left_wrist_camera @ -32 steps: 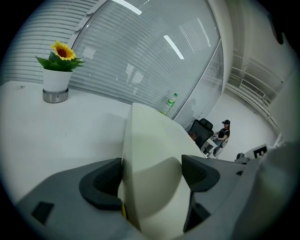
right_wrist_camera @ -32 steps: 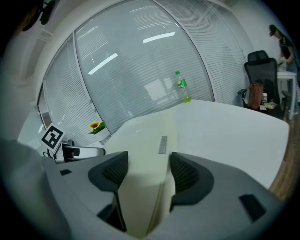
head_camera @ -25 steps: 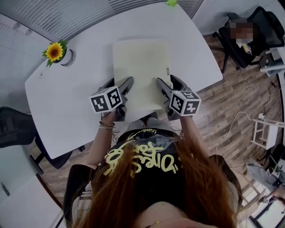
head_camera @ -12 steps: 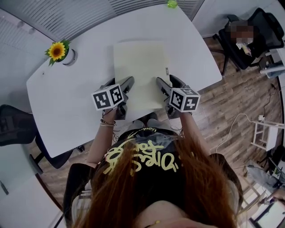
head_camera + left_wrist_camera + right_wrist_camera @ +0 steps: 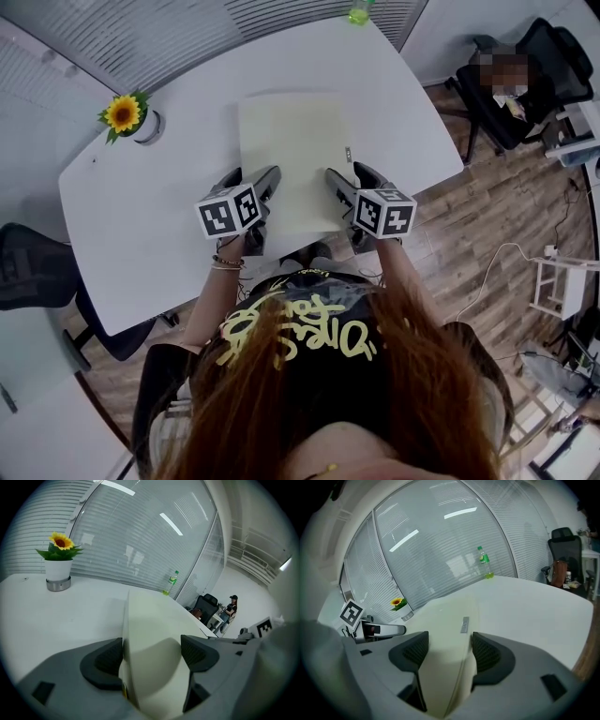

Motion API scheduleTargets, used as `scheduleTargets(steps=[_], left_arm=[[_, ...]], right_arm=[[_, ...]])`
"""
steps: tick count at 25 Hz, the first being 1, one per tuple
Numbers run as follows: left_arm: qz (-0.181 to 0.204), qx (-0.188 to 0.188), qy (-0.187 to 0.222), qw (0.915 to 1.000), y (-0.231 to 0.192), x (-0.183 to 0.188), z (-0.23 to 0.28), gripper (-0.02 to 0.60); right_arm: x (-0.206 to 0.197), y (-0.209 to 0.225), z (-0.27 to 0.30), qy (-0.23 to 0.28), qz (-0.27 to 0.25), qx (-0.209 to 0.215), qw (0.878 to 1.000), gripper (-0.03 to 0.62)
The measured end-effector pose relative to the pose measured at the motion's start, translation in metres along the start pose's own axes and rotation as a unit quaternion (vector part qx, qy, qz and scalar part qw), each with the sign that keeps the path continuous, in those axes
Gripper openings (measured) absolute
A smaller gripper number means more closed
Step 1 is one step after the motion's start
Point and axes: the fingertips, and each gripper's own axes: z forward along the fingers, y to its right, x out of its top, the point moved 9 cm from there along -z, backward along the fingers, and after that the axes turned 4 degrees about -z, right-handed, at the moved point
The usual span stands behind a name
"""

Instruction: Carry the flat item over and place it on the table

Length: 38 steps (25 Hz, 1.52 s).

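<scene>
Head view: left gripper (image 5: 266,180), right gripper (image 5: 336,182) clamp one flat item (image 5: 292,141).

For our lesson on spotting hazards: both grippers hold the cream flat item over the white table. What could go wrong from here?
1. The left gripper and right gripper clamp the flat item only at its near edge, so its far end may sag or twist loose.
2. That near edge lies close to the rim of the table; released here, it might overhang and slide off.
</scene>
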Motion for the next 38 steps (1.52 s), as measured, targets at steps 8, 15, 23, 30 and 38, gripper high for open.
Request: scheduleTargets(steps=[8,15,23,30,38], left_arm=[[0.028,0.001,0.048,0.9985,0.013,0.009,-0.017,0.360],[0.049,-0.010,0.086,0.9950,0.032,0.026,-0.034,0.350],[0.062,-0.021,0.123,0.9903,0.043,0.041,-0.050,0.342],[0.078,-0.035,0.166,0.9825,0.059,0.059,-0.071,0.337],[0.080,-0.074,0.207,0.9723,0.079,0.079,-0.093,0.330]], right_arm=[[0.009,-0.003,-0.010,0.021,-0.014,-0.002,1.000,0.285],[0.034,-0.010,-0.028,0.070,-0.037,0.003,0.997,0.285],[0.063,-0.027,-0.046,0.123,-0.109,0.002,0.986,0.285],[0.086,-0.042,-0.065,0.162,-0.150,0.017,0.975,0.285],[0.108,-0.052,-0.084,0.213,-0.155,0.036,0.964,0.285]])
